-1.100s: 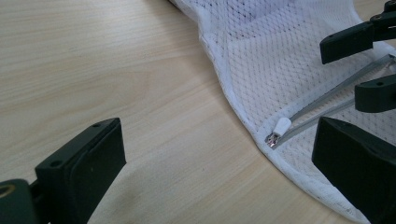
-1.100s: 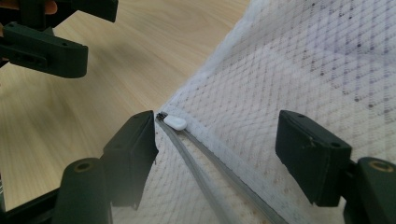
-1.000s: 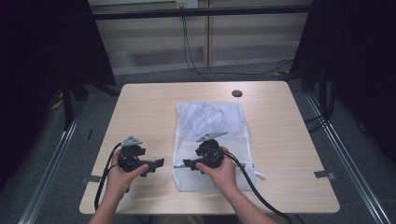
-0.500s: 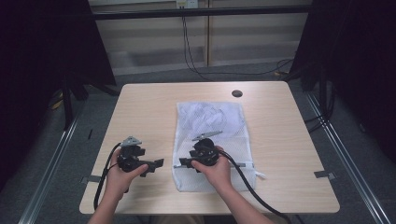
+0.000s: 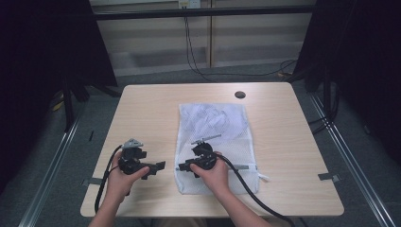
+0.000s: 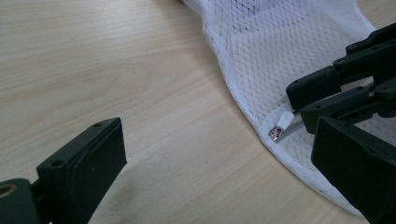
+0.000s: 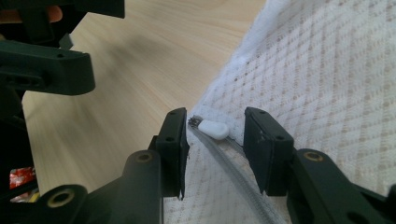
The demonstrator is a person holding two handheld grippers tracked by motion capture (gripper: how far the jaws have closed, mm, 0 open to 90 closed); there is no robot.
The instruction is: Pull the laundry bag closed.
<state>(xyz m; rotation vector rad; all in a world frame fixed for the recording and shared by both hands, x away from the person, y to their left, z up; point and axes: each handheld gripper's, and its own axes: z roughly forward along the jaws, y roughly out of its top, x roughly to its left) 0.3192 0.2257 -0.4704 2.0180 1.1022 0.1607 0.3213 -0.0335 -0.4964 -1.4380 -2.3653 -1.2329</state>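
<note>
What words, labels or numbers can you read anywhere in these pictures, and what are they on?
None can be read.
Mesh laundry bag: plain white netting, no print or tag visible.
Zipper pull: plain white, no marking.
Left gripper and right gripper: black parts, no legible label.
Table: bare wood grain, no lettering.
Red scrap at the right gripper view's lower left corner: too blurred to tell if it carries text.

One white mesh bag (image 5: 213, 142) with one zipper pull (image 7: 213, 129), and two tools on one table (image 5: 151, 109).
</note>
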